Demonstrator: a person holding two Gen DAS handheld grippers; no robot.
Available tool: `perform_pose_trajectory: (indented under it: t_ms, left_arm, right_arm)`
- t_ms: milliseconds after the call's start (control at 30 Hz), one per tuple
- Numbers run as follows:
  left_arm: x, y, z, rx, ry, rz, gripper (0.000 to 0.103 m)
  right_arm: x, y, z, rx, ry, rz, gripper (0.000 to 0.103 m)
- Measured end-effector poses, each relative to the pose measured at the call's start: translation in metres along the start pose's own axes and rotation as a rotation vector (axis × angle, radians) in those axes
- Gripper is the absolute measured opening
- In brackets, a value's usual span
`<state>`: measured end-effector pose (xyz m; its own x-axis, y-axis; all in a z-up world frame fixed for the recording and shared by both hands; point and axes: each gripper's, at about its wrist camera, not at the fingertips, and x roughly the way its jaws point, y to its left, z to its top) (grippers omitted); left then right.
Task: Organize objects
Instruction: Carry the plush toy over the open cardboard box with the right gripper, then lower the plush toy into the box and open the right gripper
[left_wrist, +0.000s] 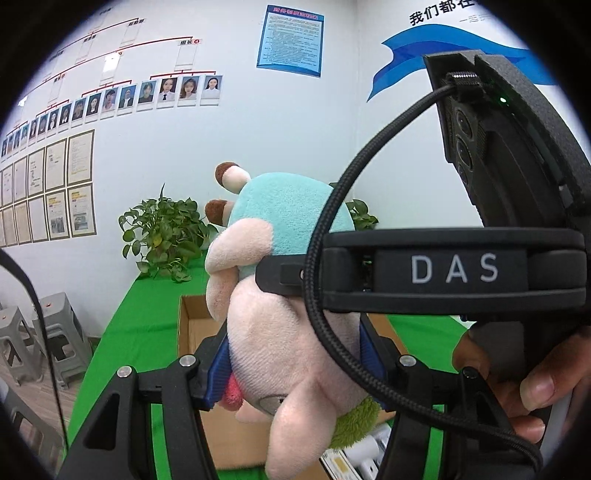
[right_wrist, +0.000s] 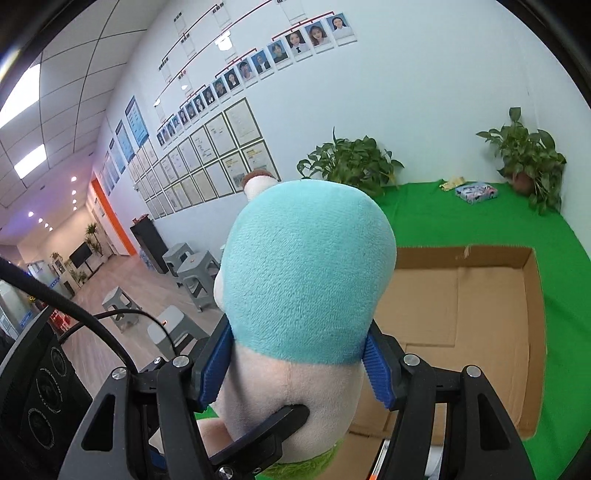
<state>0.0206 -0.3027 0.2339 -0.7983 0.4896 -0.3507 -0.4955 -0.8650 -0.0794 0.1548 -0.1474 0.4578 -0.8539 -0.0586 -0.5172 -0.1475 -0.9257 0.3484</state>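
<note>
A plush toy (left_wrist: 280, 332) with a pink body, a teal top and brown-tipped ears is held by both grippers above an open cardboard box (right_wrist: 480, 310). My left gripper (left_wrist: 293, 365) is shut on its pink lower body between blue pads. My right gripper (right_wrist: 301, 363) is shut on the toy (right_wrist: 306, 280) where the teal part meets the pink. The right gripper's black body marked DAS (left_wrist: 454, 269) crosses the left wrist view, a hand on its handle. A left finger (right_wrist: 273, 428) shows under the toy in the right wrist view.
The box (left_wrist: 192, 332) sits on a green cloth table (right_wrist: 443, 218). Two potted plants (right_wrist: 351, 166) (right_wrist: 528, 155) stand at the back by the wall. A small printed box (right_wrist: 476, 192) lies near the far plant. White items (left_wrist: 362, 450) lie at the box's near end. Grey stools (right_wrist: 192, 266) stand left.
</note>
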Motion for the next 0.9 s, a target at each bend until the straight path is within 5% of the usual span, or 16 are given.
perform_pose_trajectory:
  t_ms: [167,367,767,900]
  left_arm:
    - [0.035,0.004,0.017,-0.009,0.034,-0.006,0.060]
    - [0.067,0.011,0.021,-0.037,0.099,-0.017,0.060]
    - [0.115,0.048,-0.027,-0.119,0.224,-0.010,0.059]
    - [0.125,0.060,-0.053,-0.169,0.270,-0.024,0.059]
  right_arm:
    - [0.017,-0.016,0.053,0.010,0.018,-0.006,0.062]
    - [0.137,-0.030,0.089,0.050,0.074,-0.008,0.063]
    - [0.271,-0.057,0.028,0.098,0.215,0.004,0.063]
    - [0.312,-0.064,-0.035,0.118,0.270,0.003,0.063]
